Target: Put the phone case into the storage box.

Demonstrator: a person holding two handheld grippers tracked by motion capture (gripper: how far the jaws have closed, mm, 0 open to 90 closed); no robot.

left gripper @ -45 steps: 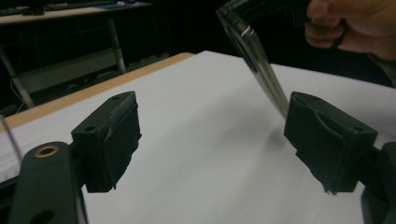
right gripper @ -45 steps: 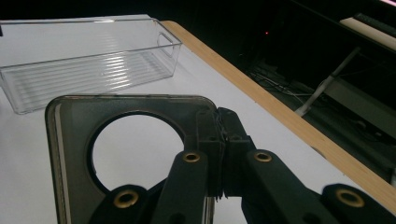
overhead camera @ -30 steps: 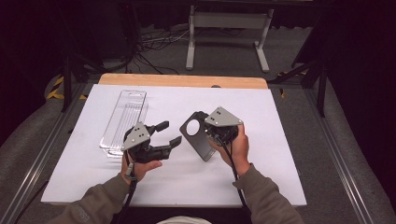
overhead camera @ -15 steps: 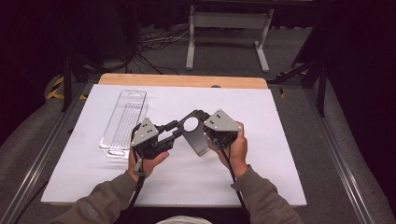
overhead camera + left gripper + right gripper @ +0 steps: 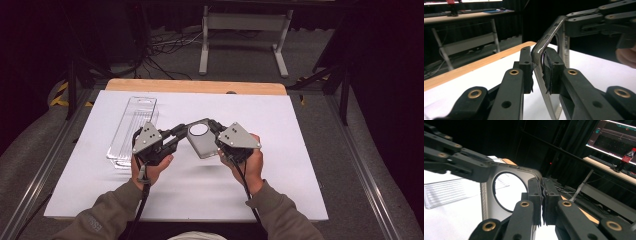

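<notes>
Two grippers on one phone case, held up off the tabletop at centre frame in the high view. Left gripper comes in from the left and has just been closing; its fingers now pinch the case's thin edge near a rounded corner. Right gripper reaches from the right, its fingers pressed tight on the opposite corner, just beside the round cut-out.

Case hangs between the two, touching both. Long axis runs from upper left, where the cut-out sits, toward lower right of the frame, the flat back tilted up to the camera. Both hands look equally near.

Clear plastic tray lies to the left, just beside the left gripper, lengthwise up the frame. Judgement: any move toward it falls on the left hand's side.
</notes>
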